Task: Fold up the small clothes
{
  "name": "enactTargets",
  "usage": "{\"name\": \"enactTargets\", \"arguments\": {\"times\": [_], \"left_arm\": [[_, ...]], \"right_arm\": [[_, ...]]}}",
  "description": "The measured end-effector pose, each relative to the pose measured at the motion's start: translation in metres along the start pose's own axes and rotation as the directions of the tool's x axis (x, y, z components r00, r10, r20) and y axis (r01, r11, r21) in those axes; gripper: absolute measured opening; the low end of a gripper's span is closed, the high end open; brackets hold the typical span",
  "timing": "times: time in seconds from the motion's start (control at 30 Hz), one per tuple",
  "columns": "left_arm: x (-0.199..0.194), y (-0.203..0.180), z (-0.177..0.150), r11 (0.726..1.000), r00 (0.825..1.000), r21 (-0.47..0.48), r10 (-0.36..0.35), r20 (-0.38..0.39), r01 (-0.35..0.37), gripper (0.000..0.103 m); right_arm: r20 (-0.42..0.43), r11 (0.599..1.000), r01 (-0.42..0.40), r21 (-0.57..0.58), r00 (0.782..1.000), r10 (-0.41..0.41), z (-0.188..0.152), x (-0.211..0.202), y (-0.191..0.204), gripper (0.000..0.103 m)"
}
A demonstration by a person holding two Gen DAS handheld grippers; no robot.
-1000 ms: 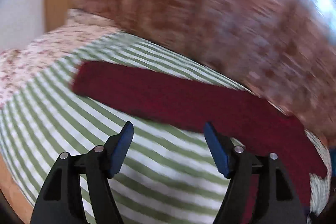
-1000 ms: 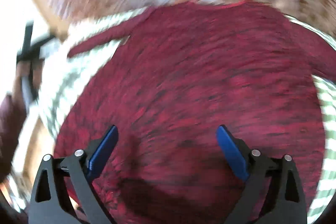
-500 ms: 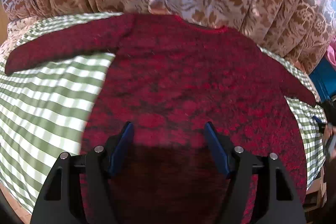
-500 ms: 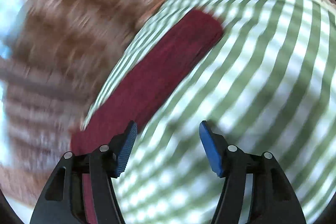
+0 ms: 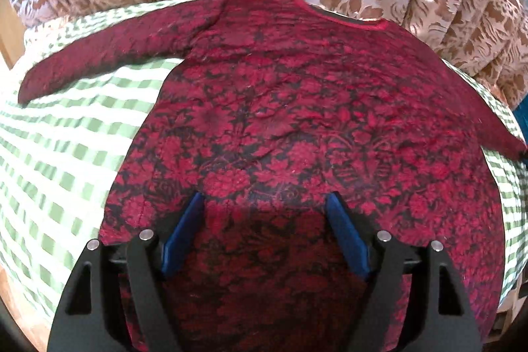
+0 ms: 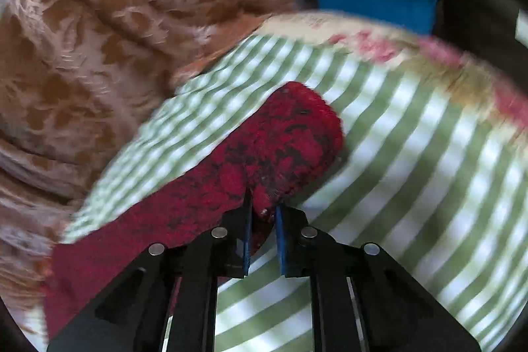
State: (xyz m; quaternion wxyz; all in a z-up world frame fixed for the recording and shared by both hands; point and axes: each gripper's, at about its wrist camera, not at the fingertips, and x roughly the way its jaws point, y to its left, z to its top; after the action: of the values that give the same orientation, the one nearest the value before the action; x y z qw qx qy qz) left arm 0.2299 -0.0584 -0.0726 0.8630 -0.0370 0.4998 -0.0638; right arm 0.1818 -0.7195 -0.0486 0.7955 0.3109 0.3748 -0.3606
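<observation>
The dark red long-sleeved floral top [image 5: 297, 121] lay spread flat on the green-and-white checked cloth [image 5: 66, 154], both sleeves out, so no fold was made yet. The right hand-held gripper [image 6: 262, 210] was closed on the cuff of the right sleeve [image 6: 280, 141]. The left hand-held gripper [image 5: 264, 203] hung open above the top's lower part, holding nothing.
</observation>
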Motion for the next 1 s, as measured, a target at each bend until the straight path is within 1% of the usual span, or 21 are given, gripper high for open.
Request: {"name": "enactTargets", "arguments": {"times": [0.03, 0.17, 0.23, 0.3, 0.33, 0.37, 0.43, 0.5, 0.53, 0.57, 0.63, 0.67, 0.7, 0.73, 0.8, 0.83, 0.87, 0.93, 0.97, 1.0], "left_arm": [[0.001, -0.001, 0.000, 1.000, 1.000, 0.004, 0.004, 0.001, -0.004, 0.078], [0.001, 0.000, -0.002, 1.000, 1.000, -0.003, 0.004, 0.011, -0.004, 0.078], [0.001, 0.001, -0.002, 1.000, 1.000, -0.001, -0.003, 0.014, 0.003, 0.078], [-0.002, 0.002, -0.002, 1.000, 1.000, 0.003, -0.014, 0.018, 0.014, 0.078], [-0.004, 0.003, -0.002, 1.000, 1.000, 0.000, -0.020, 0.022, 0.020, 0.078], [-0.007, 0.005, -0.003, 1.000, 0.999, -0.001, -0.025, 0.026, 0.025, 0.078], [-0.013, 0.008, -0.004, 1.000, 0.999, -0.002, -0.028, 0.033, 0.028, 0.078], [-0.021, 0.015, -0.006, 0.999, 0.999, -0.012, -0.030, 0.042, 0.031, 0.078], [-0.026, 0.020, -0.008, 0.999, 0.998, -0.023, -0.033, 0.049, 0.034, 0.078], [-0.030, 0.025, -0.010, 0.999, 0.998, -0.030, -0.033, 0.055, 0.035, 0.078], [-0.042, 0.037, -0.017, 0.999, 0.997, -0.043, -0.028, 0.072, 0.031, 0.078], [-0.046, 0.042, -0.020, 0.999, 0.997, -0.045, -0.014, 0.080, 0.018, 0.078], [-0.053, 0.048, -0.026, 0.999, 0.996, -0.042, 0.009, 0.092, -0.005, 0.078], [-0.059, 0.055, -0.031, 0.999, 0.995, -0.043, 0.023, 0.096, -0.019, 0.078], [-0.067, 0.068, -0.040, 0.998, 0.996, -0.059, 0.026, 0.084, -0.021, 0.079], [-0.069, 0.075, -0.046, 0.998, 0.997, -0.067, 0.028, 0.075, -0.023, 0.079], [-0.071, 0.083, -0.053, 0.997, 0.997, -0.073, 0.036, 0.065, -0.031, 0.078], [-0.070, 0.093, -0.062, 0.996, 0.998, -0.087, 0.039, 0.045, -0.035, 0.078], [-0.070, 0.098, -0.067, 0.995, 0.999, -0.101, 0.030, 0.034, -0.026, 0.077], [-0.069, 0.103, -0.072, 0.993, 1.000, -0.119, 0.006, 0.021, -0.003, 0.077]], "right_arm": [[-0.009, 1.000, -0.001, 0.010, 1.000, 0.001, 0.000, 0.005, -0.005, 0.010], [0.002, 0.999, 0.024, -0.028, 1.000, -0.024, -0.004, 0.004, 0.001, 0.011], [-0.014, 1.000, -0.017, -0.020, 1.000, 0.017, -0.002, 0.000, 0.001, 0.013], [-0.023, 0.998, -0.058, 0.010, 0.998, 0.058, -0.006, -0.011, 0.000, 0.033], [-0.015, 0.996, -0.087, 0.029, 0.996, 0.087, -0.010, -0.021, -0.002, 0.057], [-0.004, 0.995, -0.100, 0.026, 0.995, 0.100, -0.015, -0.029, 0.001, 0.068], [-0.013, 0.989, -0.147, 0.001, 0.989, 0.147, -0.029, -0.046, 0.007, 0.068], [-0.067, 0.971, -0.237, -0.028, 0.970, 0.234, -0.054, -0.060, 0.020, 0.068], [-0.098, 0.960, -0.276, -0.052, 0.958, 0.270, -0.069, -0.067, 0.028, 0.068], [-0.145, 0.941, -0.327, -0.082, 0.938, 0.314, -0.090, -0.073, 0.040, 0.068], [-0.267, 0.893, -0.431, -0.128, 0.882, 0.388, -0.138, -0.083, 0.064, 0.068], [-0.305, 0.874, -0.464, -0.143, 0.861, 0.407, -0.155, -0.088, 0.071, 0.068], [-0.363, 0.842, -0.514, -0.165, 0.825, 0.432, -0.181, -0.095, 0.083, 0.068], [-0.396, 0.823, -0.540, -0.175, 0.804, 0.443, -0.196, -0.099, 0.088, 0.068], [-0.477, 0.771, -0.606, -0.195, 0.745, 0.466, -0.239, -0.115, 0.101, 0.067], [-0.491, 0.757, -0.619, -0.210, 0.736, 0.465, -0.250, -0.121, 0.104, 0.067], [-0.511, 0.738, -0.634, -0.233, 0.725, 0.461, -0.266, -0.130, 0.107, 0.064], [-0.569, 0.719, -0.653, -0.238, 0.694, 0.441, -0.289, -0.140, 0.107, 0.058], [-0.598, 0.709, -0.658, -0.254, 0.683, 0.420, -0.301, -0.147, 0.106, 0.058], [-0.624, 0.689, -0.667, -0.283, 0.674, 0.396, -0.311, -0.154, 0.105, 0.058]]}}
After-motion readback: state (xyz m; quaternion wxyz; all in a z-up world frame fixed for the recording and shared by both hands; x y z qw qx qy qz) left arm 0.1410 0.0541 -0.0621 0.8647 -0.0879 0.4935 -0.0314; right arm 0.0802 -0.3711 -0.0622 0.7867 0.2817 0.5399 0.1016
